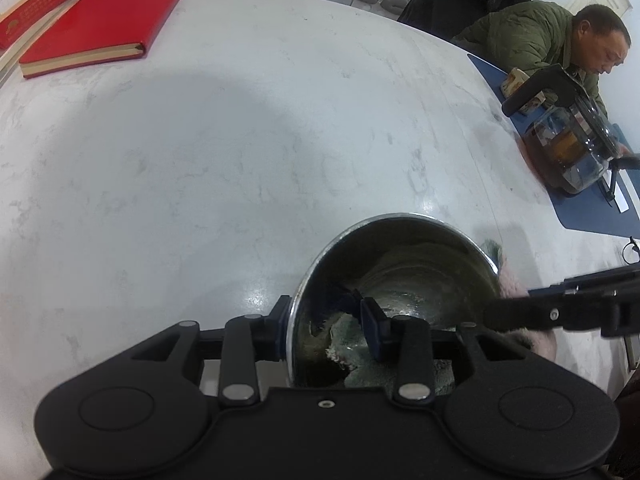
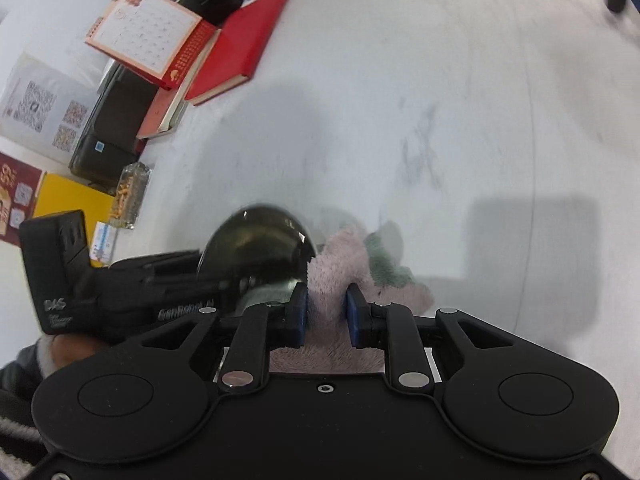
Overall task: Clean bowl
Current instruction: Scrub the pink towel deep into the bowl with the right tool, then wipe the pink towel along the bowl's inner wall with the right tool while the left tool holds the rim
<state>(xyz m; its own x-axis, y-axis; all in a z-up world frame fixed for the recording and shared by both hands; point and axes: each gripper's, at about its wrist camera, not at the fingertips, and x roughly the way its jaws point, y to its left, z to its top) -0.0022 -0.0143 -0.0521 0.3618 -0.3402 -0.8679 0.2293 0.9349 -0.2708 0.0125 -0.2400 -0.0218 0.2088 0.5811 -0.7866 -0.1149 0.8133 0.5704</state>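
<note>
A steel bowl (image 1: 400, 264) is tipped on its side over the white marble table (image 1: 240, 160). My left gripper (image 1: 324, 320) is shut on its rim, one finger outside the wall and the other inside. A fluffy cloth (image 2: 332, 264), pink with a grey-green side, is pressed against the bowl. My right gripper (image 2: 326, 304) is shut on this cloth. In the left wrist view the cloth's grey-green part (image 1: 360, 356) lies inside the bowl and the right gripper (image 1: 496, 314) reaches in from the right. In the right wrist view the bowl (image 2: 256, 240) shows as a dark dome behind the left gripper (image 2: 120, 288).
A red book (image 1: 104, 20) and a desk calendar (image 2: 148, 28) lie at the table's far left, beside a black device (image 2: 108, 128). A glass teapot (image 1: 572, 148) stands on a blue mat (image 1: 592, 208) at the right, where a person in a green jacket (image 1: 528, 36) sits.
</note>
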